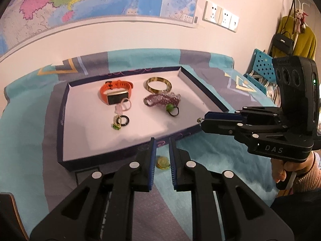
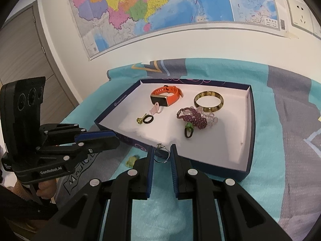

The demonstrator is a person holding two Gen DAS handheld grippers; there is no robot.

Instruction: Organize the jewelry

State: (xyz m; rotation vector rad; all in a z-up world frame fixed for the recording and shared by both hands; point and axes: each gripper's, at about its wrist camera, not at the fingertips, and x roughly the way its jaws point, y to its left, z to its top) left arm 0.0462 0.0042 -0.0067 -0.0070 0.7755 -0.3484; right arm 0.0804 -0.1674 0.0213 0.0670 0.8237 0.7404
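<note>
Six pieces counted on the white floor of the shallow navy-walled box [image 1: 62,120]. Toward its far wall: orange-strapped rectangular watch [image 1: 115,92] and gold-and-cream bangle [image 1: 158,84]. Just nearer: pale pink ring [image 1: 125,104] touching the watch, plain black ring [image 1: 122,120] with a yellow-green charm, purple beaded bracelet [image 1: 160,100] and green-stoned black ring [image 1: 171,110] at its edge. Pinched between the blue pads of the right gripper [image 2: 161,150]: thin silver ring [image 2: 161,155] with a small stone, held over the box's near wall, close to the near right corner. Narrowly parted and gripping nothing: left gripper [image 1: 162,142], hovering before that near wall above a small gold-green trinket [image 1: 163,162] lying outside the box on the teal-and-grey cloth [image 1: 24,140].
</note>
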